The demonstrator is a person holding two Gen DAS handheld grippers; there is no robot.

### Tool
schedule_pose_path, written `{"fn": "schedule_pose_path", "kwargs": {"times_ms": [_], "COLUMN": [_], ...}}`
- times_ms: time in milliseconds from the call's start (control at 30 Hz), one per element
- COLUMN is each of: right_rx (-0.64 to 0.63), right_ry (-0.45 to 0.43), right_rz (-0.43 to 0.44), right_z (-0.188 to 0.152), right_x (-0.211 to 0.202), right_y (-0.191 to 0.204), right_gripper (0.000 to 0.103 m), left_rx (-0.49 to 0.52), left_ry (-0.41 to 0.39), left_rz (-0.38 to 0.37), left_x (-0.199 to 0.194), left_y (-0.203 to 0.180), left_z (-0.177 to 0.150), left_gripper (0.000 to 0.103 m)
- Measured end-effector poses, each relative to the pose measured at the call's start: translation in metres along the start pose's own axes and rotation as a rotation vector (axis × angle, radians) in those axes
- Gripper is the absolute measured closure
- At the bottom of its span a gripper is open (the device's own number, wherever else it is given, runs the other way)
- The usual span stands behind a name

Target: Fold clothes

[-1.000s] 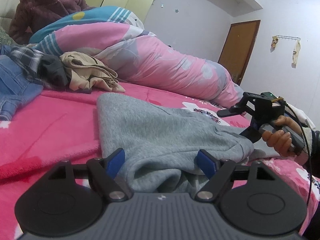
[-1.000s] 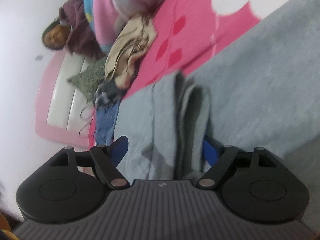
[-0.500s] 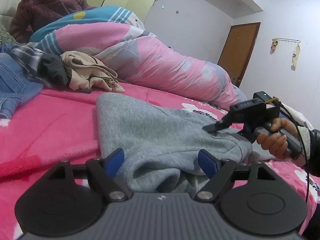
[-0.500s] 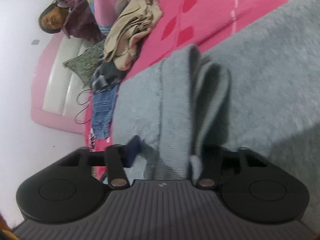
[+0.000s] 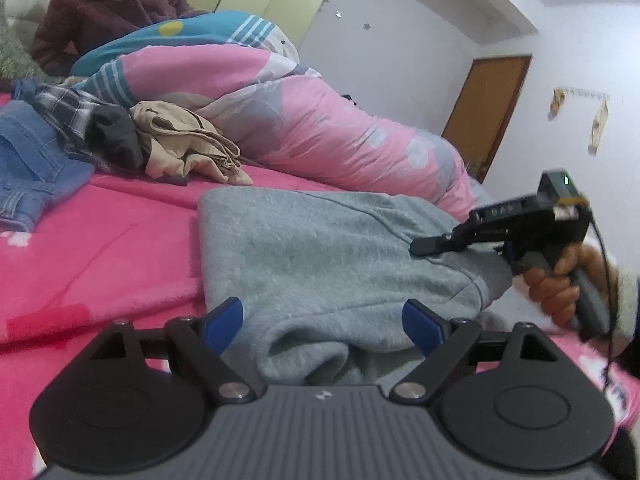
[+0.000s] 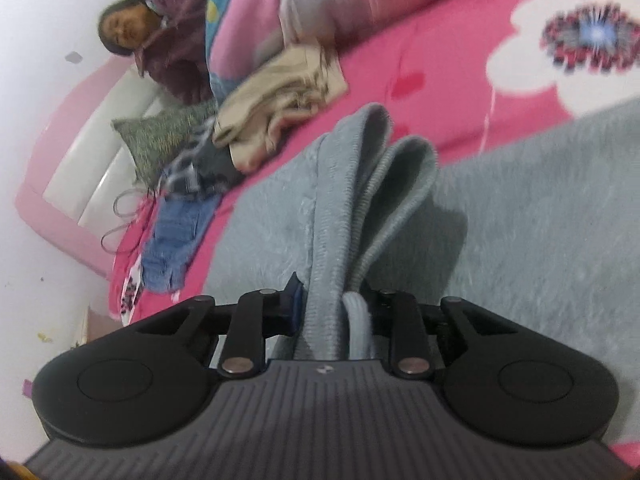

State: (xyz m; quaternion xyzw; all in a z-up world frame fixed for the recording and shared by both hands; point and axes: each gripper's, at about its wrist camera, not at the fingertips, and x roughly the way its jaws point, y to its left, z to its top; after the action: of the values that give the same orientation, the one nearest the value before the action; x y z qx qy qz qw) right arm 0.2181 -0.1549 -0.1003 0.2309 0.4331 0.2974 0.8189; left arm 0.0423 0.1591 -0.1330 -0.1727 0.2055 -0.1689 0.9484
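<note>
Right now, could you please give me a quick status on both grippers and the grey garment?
Right gripper just closed, pinching grey garment hem. Left gripper open, straddling a fold, not gripping. Nothing in the way.

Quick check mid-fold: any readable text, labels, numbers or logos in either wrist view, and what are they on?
Pale characters on the side of the right gripper, seen from the left wrist: too blurred to read.
Small white emblem on each gripper's grey body, no letters.
Nothing readable on the grey sweatshirt or pink bedspread.
</note>
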Motion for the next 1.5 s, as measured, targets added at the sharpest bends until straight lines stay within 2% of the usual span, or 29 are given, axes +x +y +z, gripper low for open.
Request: {"fn": "schedule_pose_path", "kwargs": {"times_ms": [133, 233, 400, 533, 800, 967, 1167, 1400, 1500], "right_rx": [-0.051, -0.077, -0.049, -0.059, -0.08, -0.071, -0.073, -0.074, -0.081], "right_ry": [-0.057, -0.094, -0.183, -0.233, -0.279, -0.312, -0.289, -0.269, -0.231], "right_rz": [-0.05, -0.079, -0.108, -0.167, -0.365, -0.489, -0.558, -0.58, -0.645], "right_z": [0.004, 0.006, 0.021, 0.035, 0.063, 0.07, 0.068, 0.067, 0.064], "right_x": [-0.02, -0.034, -0.068, -0.104, -0.18, -0.217, -0.23, -0.226, -0.216], "right_y": [-0.001, -0.006, -0.038, -0.071, -0.149, -0.192, -0.218, -0.228, -0.233], "right_gripper": [0.081, 0.081, 0.082, 0.082, 0.083, 0.083, 0.083, 0.084, 0.082], "left_rx": [-0.01, 0.007, 0.01, 0.024, 0.031, 0.025, 0.011, 0.001, -0.004], "left_ry": [0.003, 0.044, 0.109, 0.151, 0.206, 0.233, 0.256, 0.255, 0.257], "left_rz": [-0.015, -0.018, -0.012, -0.009, -0.039, -0.044, -0.047, -0.058, -0.059], "left_x": [0.002, 0.018, 0.049, 0.072, 0.104, 0.117, 0.126, 0.129, 0.131], "left_y": [-0.01, -0.022, -0.04, -0.053, -0.069, -0.071, -0.07, -0.068, -0.066], "left_z": [0.013, 0.021, 0.03, 0.029, 0.023, 0.021, 0.015, 0.014, 0.013], "left_gripper": [0.015, 0.015, 0.016, 0.016, 0.016, 0.016, 0.016, 0.016, 0.016]}}
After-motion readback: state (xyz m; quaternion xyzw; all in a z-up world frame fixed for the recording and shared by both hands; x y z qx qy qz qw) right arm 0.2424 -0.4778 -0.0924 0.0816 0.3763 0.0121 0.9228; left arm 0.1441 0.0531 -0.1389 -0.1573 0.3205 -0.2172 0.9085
